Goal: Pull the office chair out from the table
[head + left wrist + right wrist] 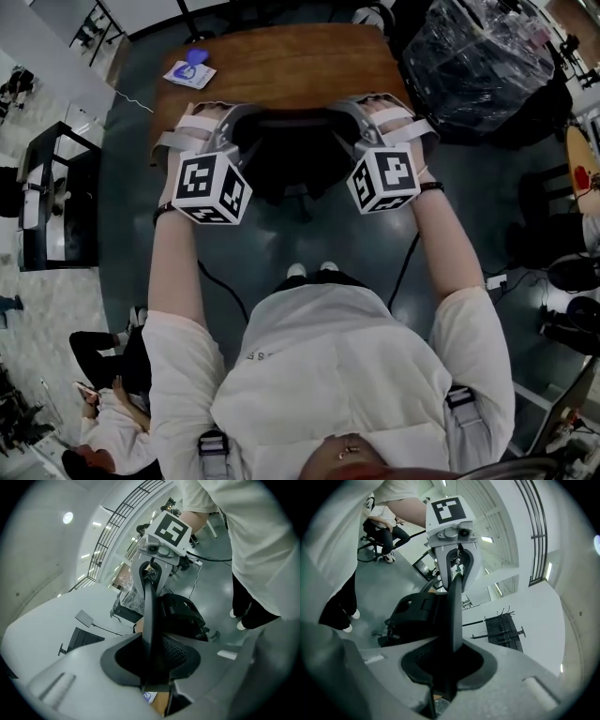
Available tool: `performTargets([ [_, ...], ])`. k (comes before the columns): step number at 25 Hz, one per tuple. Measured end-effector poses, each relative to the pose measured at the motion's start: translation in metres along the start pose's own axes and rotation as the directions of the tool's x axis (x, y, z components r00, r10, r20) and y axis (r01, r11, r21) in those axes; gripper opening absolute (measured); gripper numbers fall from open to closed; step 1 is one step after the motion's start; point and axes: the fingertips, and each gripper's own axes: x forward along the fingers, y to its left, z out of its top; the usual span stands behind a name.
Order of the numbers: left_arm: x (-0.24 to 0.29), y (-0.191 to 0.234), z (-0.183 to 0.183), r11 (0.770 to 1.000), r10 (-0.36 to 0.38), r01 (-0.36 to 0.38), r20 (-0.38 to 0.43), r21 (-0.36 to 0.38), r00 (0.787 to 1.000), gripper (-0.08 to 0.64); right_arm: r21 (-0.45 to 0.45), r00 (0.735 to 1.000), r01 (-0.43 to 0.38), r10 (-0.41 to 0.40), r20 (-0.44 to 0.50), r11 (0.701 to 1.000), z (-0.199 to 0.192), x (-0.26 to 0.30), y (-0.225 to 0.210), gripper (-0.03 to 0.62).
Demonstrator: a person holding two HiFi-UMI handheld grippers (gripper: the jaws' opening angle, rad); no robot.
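Observation:
The black office chair's backrest [295,155] stands tucked against the near edge of the brown wooden table [281,66]. My left gripper [246,117] is at the backrest's left top corner and my right gripper [342,111] at its right top corner. In the left gripper view the thin black backrest rim [151,616] runs between the jaws of my left gripper [152,677], which are shut on it; the chair's seat [180,611] lies beyond. In the right gripper view the same rim [454,616] is clamped by my right gripper [449,677].
A blue and white item [189,72] lies on the table's far left corner. A plastic-wrapped bundle [483,61] stands at the right. Cables [220,286] trail over the grey floor by my feet [309,270]. A seated person [108,394] is at lower left, a black rack [56,197] further left.

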Motion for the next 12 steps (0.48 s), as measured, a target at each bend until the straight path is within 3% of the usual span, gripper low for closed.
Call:
performTargets([
  [7,-0.011,-0.007,0.013,1.000,0.020,-0.020,-0.005,-0.018,1.000,0.123,-0.024,1.000,0.028,-0.028,-0.010,0.999,0.003,-0.016,0.006,0.055],
  [12,-0.021,-0.023,0.030,0.997,0.007,-0.007,-0.001,-0.072,1.000,0.127,-0.030,0.999,0.052,-0.052,-0.003,0.998,0.005,-0.034,0.020,0.055],
])
